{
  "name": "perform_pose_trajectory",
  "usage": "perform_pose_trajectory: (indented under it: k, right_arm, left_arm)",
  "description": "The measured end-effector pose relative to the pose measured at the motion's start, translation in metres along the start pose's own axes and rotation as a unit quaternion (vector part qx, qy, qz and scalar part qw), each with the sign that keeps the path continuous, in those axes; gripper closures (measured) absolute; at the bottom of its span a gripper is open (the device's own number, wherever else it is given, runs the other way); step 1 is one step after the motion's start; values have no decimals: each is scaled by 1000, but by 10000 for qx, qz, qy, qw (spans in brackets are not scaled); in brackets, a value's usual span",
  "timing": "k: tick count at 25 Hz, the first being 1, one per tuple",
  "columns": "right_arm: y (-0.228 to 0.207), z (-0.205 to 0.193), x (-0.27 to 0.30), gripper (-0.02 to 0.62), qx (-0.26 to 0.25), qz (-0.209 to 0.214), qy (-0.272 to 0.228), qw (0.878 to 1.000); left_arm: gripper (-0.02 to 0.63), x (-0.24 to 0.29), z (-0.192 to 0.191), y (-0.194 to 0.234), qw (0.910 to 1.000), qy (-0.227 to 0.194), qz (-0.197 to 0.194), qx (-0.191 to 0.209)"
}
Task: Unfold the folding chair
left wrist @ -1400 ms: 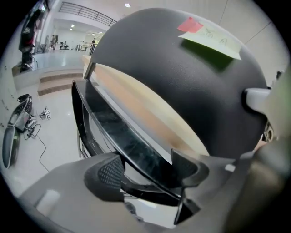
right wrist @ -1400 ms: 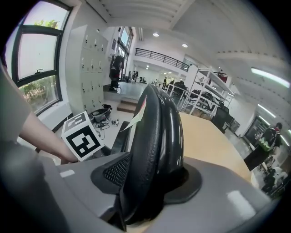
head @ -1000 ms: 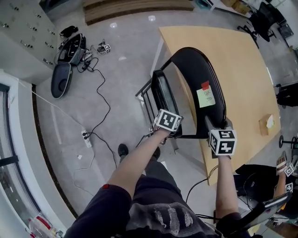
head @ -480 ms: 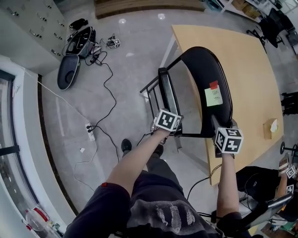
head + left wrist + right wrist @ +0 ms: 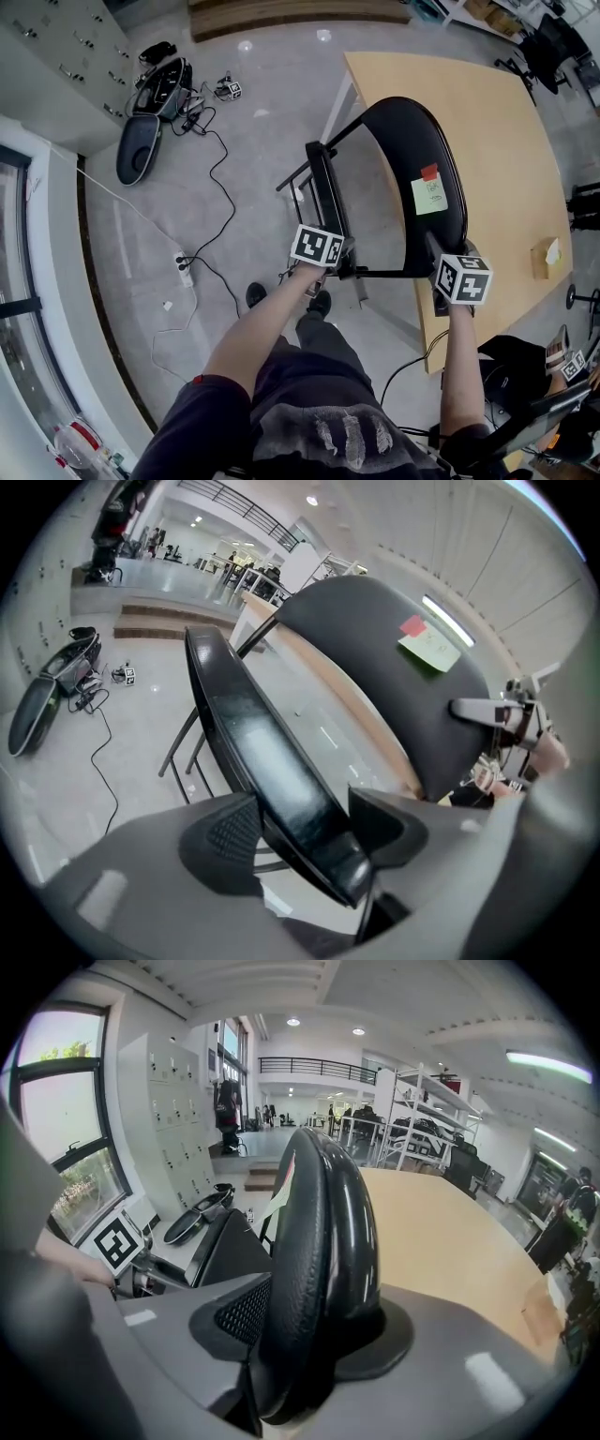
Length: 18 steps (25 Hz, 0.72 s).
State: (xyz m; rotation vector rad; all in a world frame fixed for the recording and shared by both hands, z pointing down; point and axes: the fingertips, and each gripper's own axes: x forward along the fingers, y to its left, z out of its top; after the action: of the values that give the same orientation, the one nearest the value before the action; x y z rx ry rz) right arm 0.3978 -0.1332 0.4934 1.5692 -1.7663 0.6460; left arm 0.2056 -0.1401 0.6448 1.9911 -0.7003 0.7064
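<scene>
Black folding chair [image 5: 405, 141], partly unfolded

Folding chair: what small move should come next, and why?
Probably pull the seat further from the backrest with the left gripper, while the right gripper steadies the backrest. Both grippers' jaws have just been closing, seat and backrest between them, and the seat stands nearly upright, only partly parted from the backrest.

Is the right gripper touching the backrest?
Touching. In the right gripper view the right gripper, jaws just closed further, presses both sides of the backrest.
</scene>
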Motion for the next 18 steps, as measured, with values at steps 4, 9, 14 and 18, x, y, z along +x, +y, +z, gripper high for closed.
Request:
perform_pose_trajectory:
  k: [4, 9, 14, 18]
  right_arm:
    - [1, -3, 4, 403, 83, 80, 39, 9999]
    - [4, -6, 6, 405, 13, 153, -55, 9999]
    - [6, -8, 9, 410, 9, 308, -89, 9995]
    - [7, -20, 18, 411, 258, 386, 85, 9989]
  left_arm:
    - [328, -11, -10, 15, 9997, 59, -58, -217]
    - [331, -15, -19, 28, 9992, 39, -111, -386]
    - [334, -23, -27, 44, 9979, -66, 53, -636]
    - [341, -34, -49, 76, 9944, -124, 224, -1023]
